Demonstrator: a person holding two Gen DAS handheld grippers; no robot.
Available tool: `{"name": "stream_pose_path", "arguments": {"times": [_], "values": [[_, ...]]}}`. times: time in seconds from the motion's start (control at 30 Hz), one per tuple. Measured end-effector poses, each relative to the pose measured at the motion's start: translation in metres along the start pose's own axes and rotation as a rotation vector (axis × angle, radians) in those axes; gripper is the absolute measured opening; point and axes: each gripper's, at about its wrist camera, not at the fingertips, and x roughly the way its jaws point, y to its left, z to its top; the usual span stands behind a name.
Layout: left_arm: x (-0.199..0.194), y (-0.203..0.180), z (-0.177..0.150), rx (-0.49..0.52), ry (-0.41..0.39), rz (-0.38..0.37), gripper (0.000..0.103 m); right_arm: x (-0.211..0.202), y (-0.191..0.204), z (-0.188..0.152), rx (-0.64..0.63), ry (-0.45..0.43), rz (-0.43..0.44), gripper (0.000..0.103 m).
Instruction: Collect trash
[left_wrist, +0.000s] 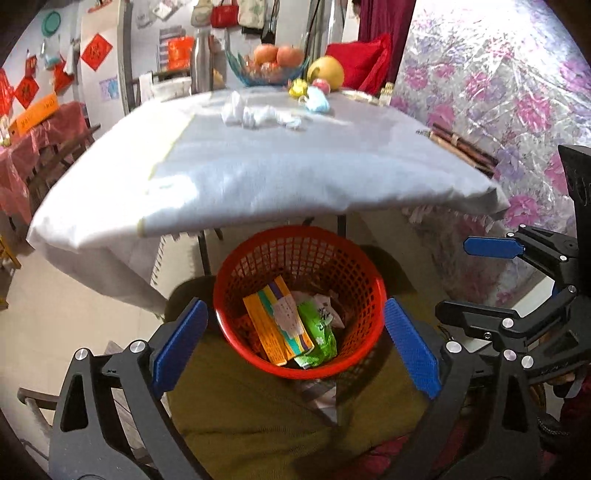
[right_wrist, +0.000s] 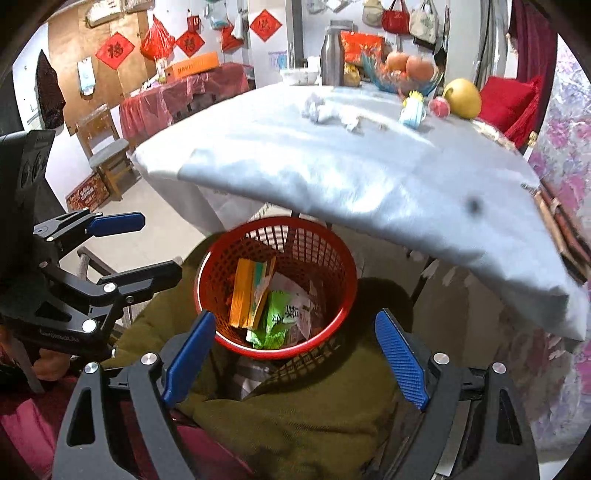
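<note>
A red mesh basket (left_wrist: 354, 266) (right_wrist: 332, 254) stands on the floor below the table's front edge. It holds an orange box (left_wrist: 266, 325) (right_wrist: 242, 291), a green wrapper (left_wrist: 319, 332) (right_wrist: 275, 321) and paper scraps. My left gripper (left_wrist: 295, 339) is open and empty above the basket; it also shows in the right wrist view (right_wrist: 147, 247). My right gripper (right_wrist: 299, 354) is open and empty over the basket, and shows in the left wrist view (left_wrist: 476, 280). Crumpled white tissues (left_wrist: 255, 114) (right_wrist: 328, 112) and a blue face mask (left_wrist: 317, 99) (right_wrist: 412, 112) lie on the white tablecloth (left_wrist: 258, 173) (right_wrist: 332, 166).
A fruit bowl (left_wrist: 269, 66) (right_wrist: 406, 74), a steel flask (left_wrist: 203, 62) (right_wrist: 332, 55), a yellow pomelo (left_wrist: 327, 72) (right_wrist: 463, 98) and a small red fruit (right_wrist: 439, 107) stand at the table's far side. A flowered cover (left_wrist: 498, 92) hangs right. A wooden chair (right_wrist: 107, 155) stands left.
</note>
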Motion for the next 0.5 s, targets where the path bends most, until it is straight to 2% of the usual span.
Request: {"name": "stream_pose_path", "arguments": {"times": [0.5], "values": [[-0.077,-0.014,0.049,0.056,-0.221,0.084,0.096,-0.096,-0.003,0.035,0.008,-0.273,-0.032,0.092]]}}
